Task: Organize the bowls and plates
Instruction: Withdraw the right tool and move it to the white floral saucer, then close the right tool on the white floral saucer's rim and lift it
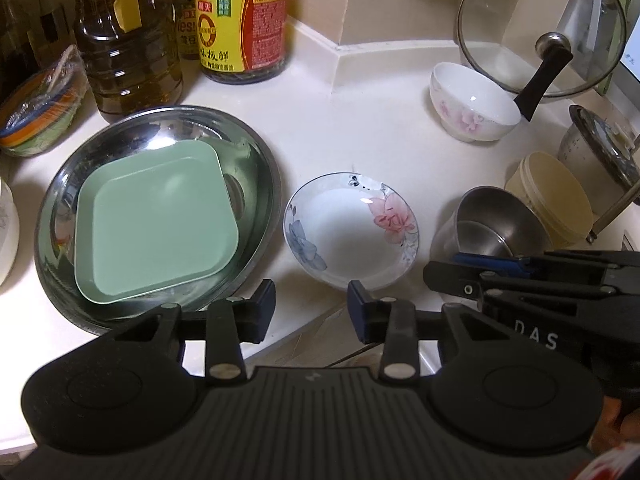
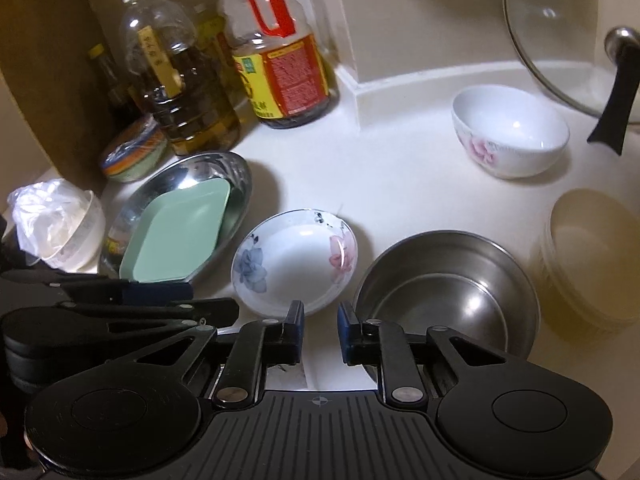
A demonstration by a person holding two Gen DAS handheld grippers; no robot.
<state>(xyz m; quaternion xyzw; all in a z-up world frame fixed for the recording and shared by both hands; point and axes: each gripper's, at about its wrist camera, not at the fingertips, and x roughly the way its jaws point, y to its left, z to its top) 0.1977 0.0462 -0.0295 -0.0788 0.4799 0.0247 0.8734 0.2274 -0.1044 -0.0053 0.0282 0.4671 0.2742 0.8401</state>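
A green square plate [image 1: 156, 228] lies inside a large steel plate [image 1: 256, 152] at the left. A shallow flowered dish [image 1: 352, 230] sits mid-counter. A white flowered bowl [image 1: 472, 104] stands at the back right. A steel bowl [image 2: 448, 296] stands at the front right. My left gripper [image 1: 312, 308] is open and empty, just in front of the dish and the steel plate. My right gripper [image 2: 320, 332] is open and empty, between the dish [image 2: 296, 260] and the steel bowl. The green plate [image 2: 176, 236] and white bowl [image 2: 510, 132] also show in the right wrist view.
Oil and sauce bottles [image 1: 240, 20] stand at the back left beside a wrapped stack of coloured bowls [image 1: 40, 112]. A glass pot lid [image 1: 540, 36] leans on the back wall. A cream plastic container [image 1: 556, 196] and a lidded jar [image 1: 592, 148] stand right. A bagged white cup [image 2: 60, 224] stands at the left.
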